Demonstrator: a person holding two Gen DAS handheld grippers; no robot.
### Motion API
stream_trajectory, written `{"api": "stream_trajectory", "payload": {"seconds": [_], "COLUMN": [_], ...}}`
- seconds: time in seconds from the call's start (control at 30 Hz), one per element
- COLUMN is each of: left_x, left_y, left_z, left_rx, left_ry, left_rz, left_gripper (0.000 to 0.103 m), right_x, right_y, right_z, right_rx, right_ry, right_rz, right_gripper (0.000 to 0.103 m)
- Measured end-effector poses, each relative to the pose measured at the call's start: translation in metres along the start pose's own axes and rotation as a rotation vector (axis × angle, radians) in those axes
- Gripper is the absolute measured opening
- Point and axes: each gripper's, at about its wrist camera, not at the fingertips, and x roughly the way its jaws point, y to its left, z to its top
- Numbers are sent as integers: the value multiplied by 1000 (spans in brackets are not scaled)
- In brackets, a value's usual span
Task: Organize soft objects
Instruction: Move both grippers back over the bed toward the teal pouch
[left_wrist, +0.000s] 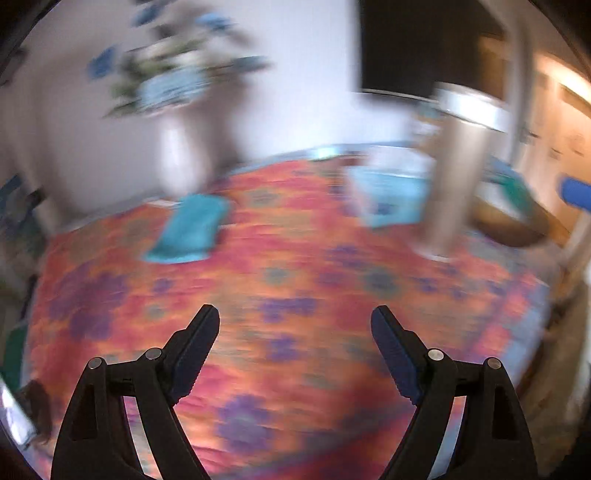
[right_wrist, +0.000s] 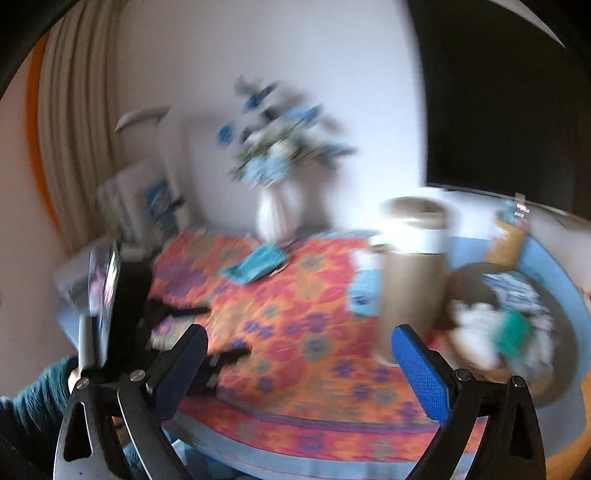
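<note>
Nearest, the left gripper (left_wrist: 295, 314) and right gripper (right_wrist: 299, 334) both hung spread and empty over the orange floral tablecloth (left_wrist: 295, 266). At ten o'clock beyond lay a folded teal cloth (left_wrist: 190, 230), blurred.

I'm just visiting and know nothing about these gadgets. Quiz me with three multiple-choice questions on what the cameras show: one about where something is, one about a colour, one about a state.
1. Where does the folded teal cloth lie?
A. on the flowered tablecloth
B. in the round basket
C. on the floor

2. What colour is the vase holding the flowers?
A. black
B. white
C. red

3. How is the right tool?
A. shut on a cloth
B. shut, empty
C. open, empty

Answers: 1 A, it rests flat on the tablecloth before the vase. 2 B, its body shows white. 3 C, the jaws stand wide with only tablecloth between them.
</note>
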Motion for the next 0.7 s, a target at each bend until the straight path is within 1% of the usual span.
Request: {"api": "stream_trajectory", "payload": {"seconds": [0.03,0.1,0.17,0.2,0.3,0.33,0.37,0.4,0.47,0.5,0.57,0.63,0.7], "left_x": [8,22,33,40,54,62,65,63,58,58,62,61,60], "left_y": [16,39,65,72,102,112,119,127,136,141,148,148,145], "left_z": [1,2,0,-2,-17,-22,-24,-26,-30,-32,-35,-37,-36], "left_rx": [-22,-56,-103,-123,-237,-290,-332,-374,-429,-457,-488,-493,-480], "left_ry": [2,18,24,26,34,79,106,86,57,57,67,61,62], "left_rz": [51,123,159,163,136,116,72,20,-11,-26,-51,-56,-53], "left_gripper": [83,83,83,83,83,83,83,83,83,83,83,84,84], "right_x": [14,46,80,99,146,157,173,184,208,218,241,252,262], "right_y": [14,35,47,46,45,43,43,42,40,38,31,26,19], "right_z": [3,6,10,12,13,14,14,14,13,12,6,1,-5], "right_rx": [-23,-56,-52,-37,16,26,38,44,52,56,83,117,147], "right_ry": [26,75,136,173,242,254,269,273,271,268,279,301,342], "right_rz": [-14,-39,-53,-58,-44,-48,-61,-76,-116,-137,-171,-178,-183], "right_gripper": [100,100,100,100,100,100,100,100,100,100,100,100,99]}}
